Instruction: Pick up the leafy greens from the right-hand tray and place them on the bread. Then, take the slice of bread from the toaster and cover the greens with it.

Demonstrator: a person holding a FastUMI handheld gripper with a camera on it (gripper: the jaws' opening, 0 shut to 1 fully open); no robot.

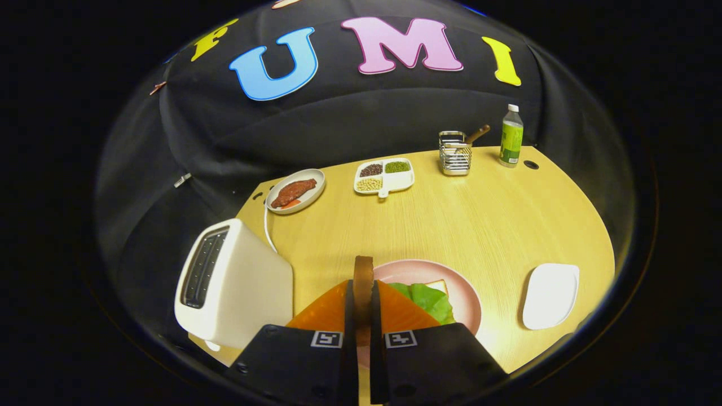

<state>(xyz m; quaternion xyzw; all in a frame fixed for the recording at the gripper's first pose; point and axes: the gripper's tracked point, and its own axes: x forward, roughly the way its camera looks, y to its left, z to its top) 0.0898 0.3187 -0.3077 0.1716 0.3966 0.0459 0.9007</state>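
Gripper (364,304) fingers stand close together, pinching on edge a slice of bread (363,276) whose brown crust rises between them; both fingers appear to press on its faces. Below and just ahead of the fingers lies a pink plate (468,304) carrying the lower slice of bread (439,286), of which one pale corner shows, with the leafy greens (431,301) already laid on it. To the right, well apart from the plate, the white right-hand tray (550,296) lies on the wooden table (479,220). To the left of the fingers stands the white toaster (231,282), slots upward, its cord trailing toward the rear of the table. Farther back sit an oval dish holding a reddish-brown piece of meat (294,192), a divided dish of beans and seeds (384,176), a wire rack (454,152) with a wooden handle in it, and a green-labelled bottle (511,136). Step in hand — judged from this layout — is the second one: greens placed, toaster slice held above the plate and not yet set down. The next move calls for turning the slice from edge-on to flat, lowering it squarely over the greens and onto the lower slice, then spreading the fingers — gently, since the leaves may shift under it.
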